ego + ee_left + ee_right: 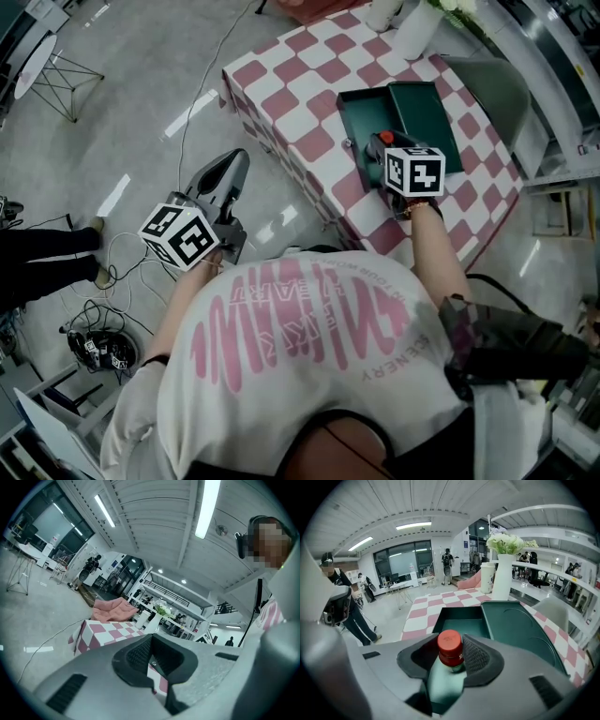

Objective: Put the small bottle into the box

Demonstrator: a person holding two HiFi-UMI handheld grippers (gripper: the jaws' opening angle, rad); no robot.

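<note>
The left hand-held gripper [152, 660] hung off the bench [309, 103], pressed together and empty. Only the right gripper view showed the right hand-held gripper [452, 657] pinching the small bottle [444, 681], its red cap [450, 642] pointing at the open green box [461, 626] beyond. In the head view the marker cube [414, 172] covered it.

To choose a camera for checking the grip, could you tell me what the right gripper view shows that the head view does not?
Only the right gripper view: the small bottle's pale body gripped by the right tool. Only the head view: the left tool over the floor, beside the checked table. Both: the open green box on that table.
</note>
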